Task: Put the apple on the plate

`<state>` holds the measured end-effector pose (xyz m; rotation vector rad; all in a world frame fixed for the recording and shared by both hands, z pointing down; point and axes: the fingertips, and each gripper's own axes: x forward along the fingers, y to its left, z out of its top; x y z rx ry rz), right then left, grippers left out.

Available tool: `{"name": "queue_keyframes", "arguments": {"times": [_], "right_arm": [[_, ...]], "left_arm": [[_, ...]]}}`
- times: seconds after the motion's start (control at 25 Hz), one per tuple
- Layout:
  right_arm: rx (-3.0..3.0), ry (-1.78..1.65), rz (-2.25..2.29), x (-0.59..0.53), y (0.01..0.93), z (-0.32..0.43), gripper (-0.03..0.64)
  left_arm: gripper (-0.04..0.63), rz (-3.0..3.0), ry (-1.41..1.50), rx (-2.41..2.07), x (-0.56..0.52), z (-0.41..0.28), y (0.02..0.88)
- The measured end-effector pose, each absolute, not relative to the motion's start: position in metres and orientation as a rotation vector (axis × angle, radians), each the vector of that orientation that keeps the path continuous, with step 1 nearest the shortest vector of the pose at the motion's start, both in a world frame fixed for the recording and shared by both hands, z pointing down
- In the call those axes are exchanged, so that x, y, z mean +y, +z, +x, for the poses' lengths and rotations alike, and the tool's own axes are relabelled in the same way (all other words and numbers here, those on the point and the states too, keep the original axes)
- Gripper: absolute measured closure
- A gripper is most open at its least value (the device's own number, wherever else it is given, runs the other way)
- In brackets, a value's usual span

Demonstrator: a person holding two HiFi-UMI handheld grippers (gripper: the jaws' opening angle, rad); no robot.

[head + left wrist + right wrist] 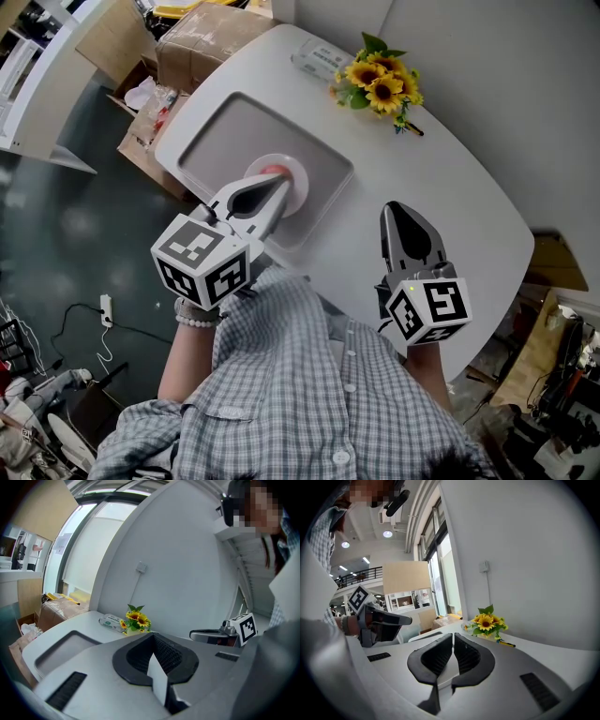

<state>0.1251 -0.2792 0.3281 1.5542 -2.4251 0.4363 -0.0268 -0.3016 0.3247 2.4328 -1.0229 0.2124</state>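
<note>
A red apple [274, 171] lies on a pink-rimmed white plate [300, 194], which rests on a grey tray [216, 136] on the white table [441, 178]. My left gripper [281, 184] hovers over the plate's near side and hides most of the apple. Its jaws are shut with nothing between them. My right gripper [394, 209] hangs over bare table to the right of the tray, also shut and holding nothing. Neither gripper view shows the apple or the plate. The left gripper view shows the tray [61, 648] and the right gripper [194, 633]. The right gripper view shows the left gripper [405, 619].
A bunch of sunflowers [380, 84] and a white packet [319, 58] sit at the table's far side. Cardboard boxes [202, 37] stand on the floor past the table's left edge. A wall runs behind the table.
</note>
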Motion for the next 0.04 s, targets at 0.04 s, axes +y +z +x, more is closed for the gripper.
{"name": "queue_keyframes", "arguments": {"times": [0.04], "right_arm": [[-2.422, 0.443, 1.558, -0.2791, 0.3285, 0.1255, 0.588]], "left_arm": [[0.586, 2.432, 0.213, -1.024, -0.3014, -0.0269, 0.3248]]}}
